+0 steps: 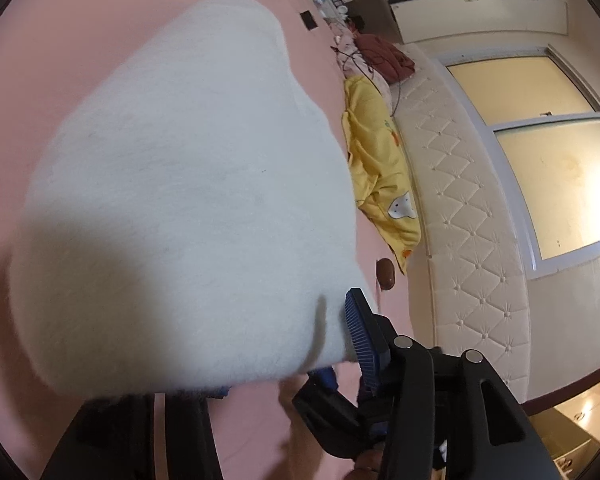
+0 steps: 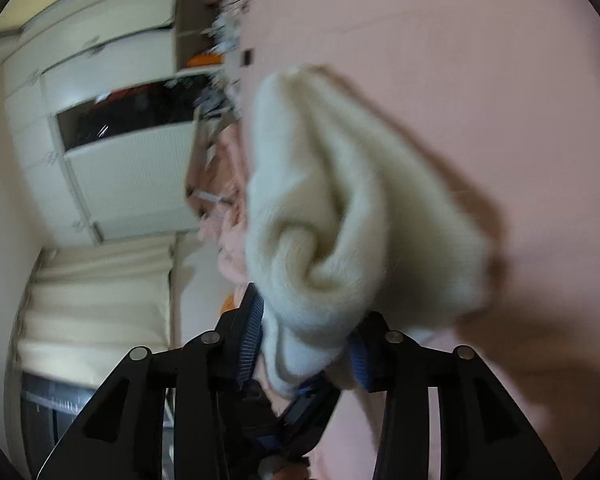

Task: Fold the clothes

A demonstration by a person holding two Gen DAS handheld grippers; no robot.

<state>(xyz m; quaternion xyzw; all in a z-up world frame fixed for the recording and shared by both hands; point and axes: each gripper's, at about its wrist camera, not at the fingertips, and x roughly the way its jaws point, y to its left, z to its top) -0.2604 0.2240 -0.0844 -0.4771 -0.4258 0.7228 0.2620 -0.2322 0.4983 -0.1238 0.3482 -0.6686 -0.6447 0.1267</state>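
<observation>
Black linkage bars and blue ribbed pads fill the bottom of both wrist views, and each tool has fuzzy white fabric between its fingers. On the right gripper (image 2: 306, 344) the jaws are closed most of the way onto a thick bunched roll of the white fleece garment (image 2: 340, 216), which bulges out from between the pads and trails away across the pink bedsheet (image 2: 480, 80); the view is rolled sideways, with white wardrobe doors (image 2: 112, 160) on its left and the bed on its right, and it is smeared with blur. The left gripper (image 1: 332, 344) is also rolled over, its one visible blue pad (image 1: 358, 332) pressed against the near edge of the same garment (image 1: 188, 184); the other finger is hidden under the cloth, so the grip looks closed on that edge. From there the garment spreads out broad and flat over the sheet. Beyond it lie a yellow blanket (image 1: 380, 168), a small brown object (image 1: 386, 274) and a tufted cream headboard (image 1: 472, 216) below a window (image 1: 556, 160).
</observation>
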